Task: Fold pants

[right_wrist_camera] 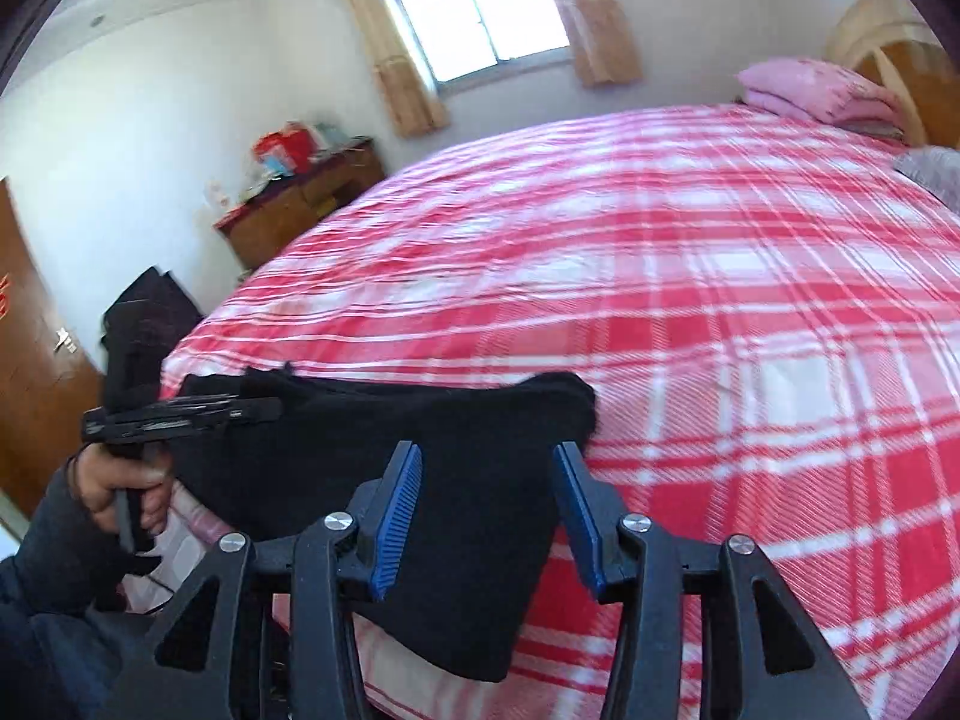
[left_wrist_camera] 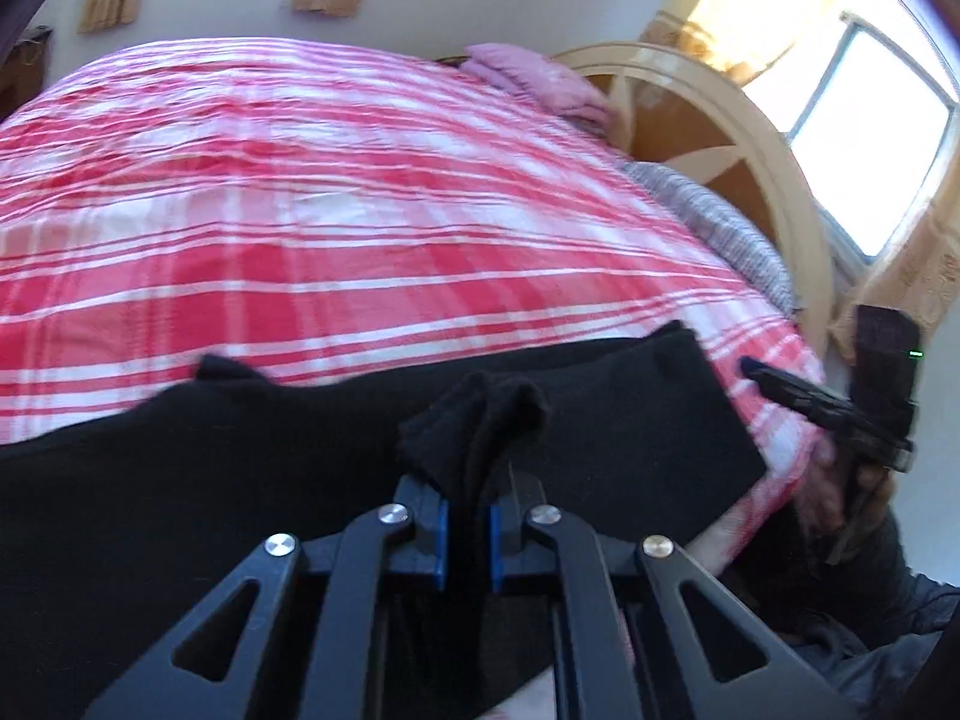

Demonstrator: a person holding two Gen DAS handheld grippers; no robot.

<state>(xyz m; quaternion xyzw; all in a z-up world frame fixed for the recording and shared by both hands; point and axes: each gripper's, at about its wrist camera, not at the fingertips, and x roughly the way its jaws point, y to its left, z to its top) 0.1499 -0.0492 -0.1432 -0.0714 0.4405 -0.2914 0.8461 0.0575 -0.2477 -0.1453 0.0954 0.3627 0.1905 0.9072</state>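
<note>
The left gripper (left_wrist_camera: 468,525) has its blue-padded fingers (left_wrist_camera: 437,531) pressed together on a bunched fold of the black pants (left_wrist_camera: 600,420), which rises as a small ridge just ahead of the tips. Beyond and to both sides of those fingers, the pants lie spread along the near edge of the bed (left_wrist_camera: 336,228), on its red-and-white plaid cover.

The right gripper (right_wrist_camera: 486,507) hovers with its fingers (right_wrist_camera: 393,516) spread wide, holding nothing; the pants (right_wrist_camera: 456,570) lie directly beneath and between them, one edge draping over the bedside.

Farther out past the fingers, a folded pink blanket (right_wrist_camera: 816,90) sits by the wooden headboard (left_wrist_camera: 738,138), and a wooden cabinet (right_wrist_camera: 300,204) stands under the curtained window (right_wrist_camera: 480,6). No writing or label can be read; the red marks on the door are too blurred.
</note>
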